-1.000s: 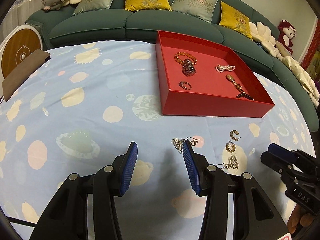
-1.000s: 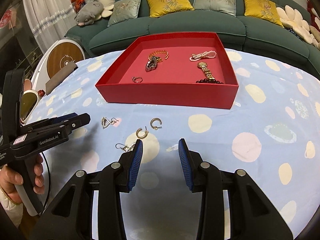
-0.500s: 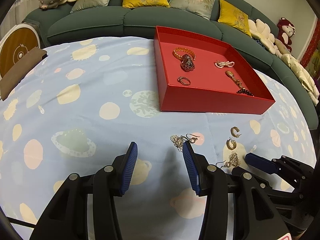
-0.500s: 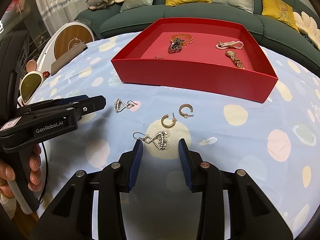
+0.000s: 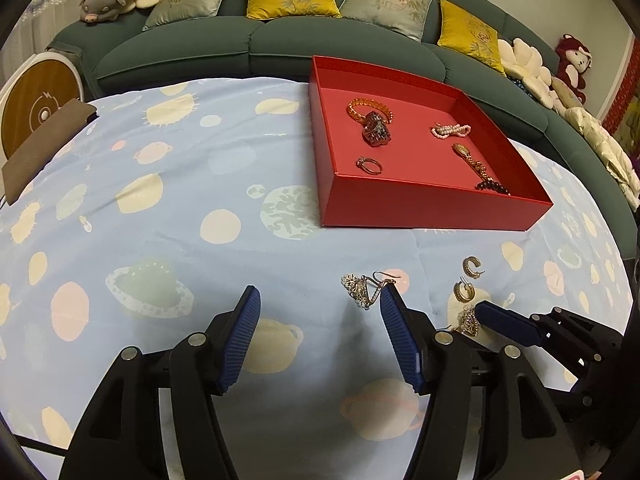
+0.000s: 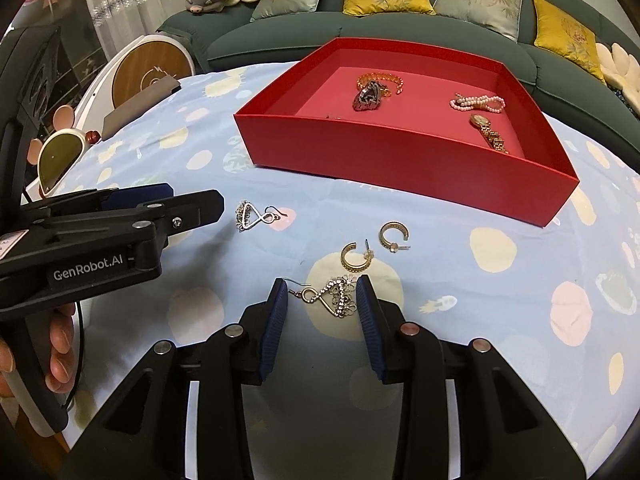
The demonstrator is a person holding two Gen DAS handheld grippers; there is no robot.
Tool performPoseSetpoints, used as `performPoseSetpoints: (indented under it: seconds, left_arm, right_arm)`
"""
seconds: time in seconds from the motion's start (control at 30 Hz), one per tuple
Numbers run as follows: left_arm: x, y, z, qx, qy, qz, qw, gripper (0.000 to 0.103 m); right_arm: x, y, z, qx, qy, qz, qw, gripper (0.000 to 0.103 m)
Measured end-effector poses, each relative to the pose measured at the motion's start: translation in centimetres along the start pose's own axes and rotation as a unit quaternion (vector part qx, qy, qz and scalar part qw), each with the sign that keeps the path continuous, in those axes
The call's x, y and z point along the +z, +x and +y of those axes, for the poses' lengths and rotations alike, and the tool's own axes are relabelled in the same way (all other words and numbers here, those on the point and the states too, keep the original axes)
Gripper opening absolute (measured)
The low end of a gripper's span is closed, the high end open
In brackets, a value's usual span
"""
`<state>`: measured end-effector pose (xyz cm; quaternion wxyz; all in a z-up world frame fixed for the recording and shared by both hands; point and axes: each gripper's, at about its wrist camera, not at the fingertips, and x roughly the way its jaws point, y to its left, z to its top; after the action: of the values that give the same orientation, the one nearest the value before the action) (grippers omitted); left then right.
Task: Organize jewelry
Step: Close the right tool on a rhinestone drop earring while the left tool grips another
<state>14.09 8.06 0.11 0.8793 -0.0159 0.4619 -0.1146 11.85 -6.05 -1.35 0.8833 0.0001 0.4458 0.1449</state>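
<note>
- A tabletop (image 5: 168, 216) covered by a pale blue cloth printed with planets is seen from both wrist cameras, with a green sofa (image 5: 248, 44) curving behind its far edge.
- A red tray (image 6: 400, 160) is set toward the far right part of the tabletop; an orange bracelet (image 5: 366, 106), a dark brooch (image 5: 375, 133), a pearl strand (image 5: 450, 131), a gold watch (image 6: 486, 128) and a ring (image 5: 370, 165) are held inside it.
- Four earrings are left on the cloth between the tray and the near edge.
- The right gripper (image 6: 322, 300) is lowered over a silver drop earring (image 6: 334, 296); its fingers are set narrowly on either side of the piece, without pressing on it.
- Two gold hoop earrings (image 6: 394, 236) are seen just beyond it, apart from each other.
- The left gripper (image 5: 318, 336) is caught with its fingers opening and nothing between them; a second silver drop earring (image 5: 362, 288) lies just beside its right fingertip.
- A person's hand (image 6: 60, 352) is wrapped around the left gripper's handle.
</note>
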Motion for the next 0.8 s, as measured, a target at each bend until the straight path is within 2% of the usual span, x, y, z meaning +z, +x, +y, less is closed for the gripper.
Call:
performPoseSetpoints:
  seconds: [0.1, 0.17, 0.23, 0.67, 0.73, 0.8]
  left_arm:
    - [0.1, 0.3, -0.4, -0.002, 0.004, 0.003, 1.0000, 0.060]
    - [0.1, 0.7, -0.7, -0.003, 0.009, 0.006, 0.9999, 0.060]
    - [0.1, 1.1, -1.0, -0.002, 0.013, 0.009, 0.9999, 0.060]
    - [-0.2, 2.7, -3.2, 0.006, 0.051, 0.007, 0.9987, 0.060]
    - [-0.2, 2.9, -3.6, 0.012, 0.060, 0.003, 0.9981, 0.058]
    - [-0.3, 3.0, -4.0, 0.014, 0.069, -0.001, 0.9975, 0.051]
  right_arm:
    - [0.2, 0.2, 0.0, -0.011, -0.004, -0.002, 1.000, 0.027]
    - [0.2, 0.2, -0.2, -0.016, -0.005, -0.002, 1.000, 0.017]
    - [0.3, 0.1, -0.4, -0.015, -0.004, 0.000, 1.000, 0.010]
    - [-0.2, -1.6, -2.1, -0.005, 0.018, -0.004, 1.000, 0.009]
    - [-0.2, -1.9, -2.4, -0.006, 0.022, -0.007, 1.000, 0.009]
    - [-0.1, -2.1, -2.7, -0.005, 0.027, -0.007, 1.000, 0.009]
